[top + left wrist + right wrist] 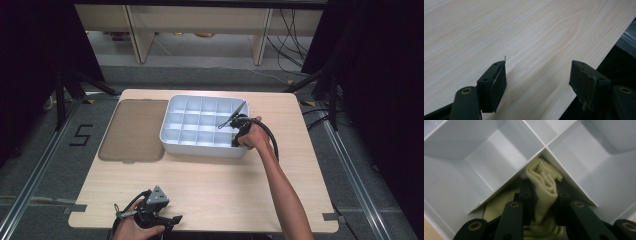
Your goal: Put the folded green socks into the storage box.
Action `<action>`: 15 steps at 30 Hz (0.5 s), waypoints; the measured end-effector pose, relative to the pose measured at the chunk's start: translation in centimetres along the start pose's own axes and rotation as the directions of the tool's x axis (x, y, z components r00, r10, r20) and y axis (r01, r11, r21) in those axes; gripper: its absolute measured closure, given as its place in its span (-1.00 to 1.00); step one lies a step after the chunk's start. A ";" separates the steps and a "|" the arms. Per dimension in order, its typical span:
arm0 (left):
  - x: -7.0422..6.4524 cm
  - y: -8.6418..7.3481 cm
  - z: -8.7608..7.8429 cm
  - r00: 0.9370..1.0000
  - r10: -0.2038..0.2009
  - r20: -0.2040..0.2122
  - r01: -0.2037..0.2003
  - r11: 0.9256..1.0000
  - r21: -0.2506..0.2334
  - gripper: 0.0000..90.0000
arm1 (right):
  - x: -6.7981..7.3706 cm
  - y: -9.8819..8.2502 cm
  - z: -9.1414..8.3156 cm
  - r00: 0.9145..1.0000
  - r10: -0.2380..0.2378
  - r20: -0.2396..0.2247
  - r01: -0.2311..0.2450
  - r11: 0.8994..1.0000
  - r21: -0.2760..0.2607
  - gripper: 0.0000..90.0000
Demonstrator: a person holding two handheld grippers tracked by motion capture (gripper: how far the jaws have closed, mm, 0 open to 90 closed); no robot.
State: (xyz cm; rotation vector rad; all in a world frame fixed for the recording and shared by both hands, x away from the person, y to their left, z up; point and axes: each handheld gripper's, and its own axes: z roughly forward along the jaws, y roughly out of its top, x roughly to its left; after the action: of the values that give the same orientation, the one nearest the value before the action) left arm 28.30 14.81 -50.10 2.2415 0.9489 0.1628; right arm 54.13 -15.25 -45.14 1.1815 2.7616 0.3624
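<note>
Right tongs clenched on a rolled cream cloth, lowered into a corner compartment of the white divided tray on the desk. Left tongs released, holding nothing, over bare desk. Placement nearly complete; release remains.

The pale wood-grain counter looks like smooth laminate with a soft, low sheen. On it, the white plastic tray with a grid of compartments has smooth, faintly glossy walls. Beside it lies a flat brownish translucent plastic lid with a dull matt face. The cream-coloured folded cloth is soft knit, ribbed along one edge, matt throughout. The left gripper has black matt pads, scuffed and chipped at their edges; the right gripper has matt black plastic links with brass-coloured metal rivets.
</note>
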 end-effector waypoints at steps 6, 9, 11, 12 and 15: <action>0.0 0.0 0.1 1.000 -0.007 -0.009 0.007 1.000 -0.010 -0.35 | -0.2 -0.1 -0.6 1.000 0.023 0.004 -0.023 0.999 -0.035 0.49; 0.0 0.0 0.1 1.000 -0.011 -0.009 0.010 1.000 -0.011 -0.35 | -0.2 -0.2 -1.7 0.999 0.040 -0.002 -0.040 0.996 -0.075 0.38; -0.1 0.0 0.2 1.000 -0.026 -0.003 0.026 1.000 -0.008 -0.35 | -0.3 -0.2 -2.7 0.999 0.047 0.003 -0.047 0.995 -0.086 0.39; -0.1 0.0 0.2 1.000 -0.019 0.004 0.019 1.000 -0.009 -0.35 | -0.3 -0.2 -3.1 0.999 0.052 0.001 -0.051 0.994 -0.099 0.40; -0.1 0.0 0.1 1.000 0.004 0.002 -0.004 1.000 0.002 -0.35 | -0.3 -0.1 -4.3 0.999 0.048 -0.016 -0.049 0.990 -0.131 0.49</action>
State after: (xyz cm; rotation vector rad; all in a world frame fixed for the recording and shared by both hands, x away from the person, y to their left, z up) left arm 28.31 14.69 -50.13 2.2452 0.9438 0.1622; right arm 53.47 -16.26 -40.99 1.2197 2.6759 0.5495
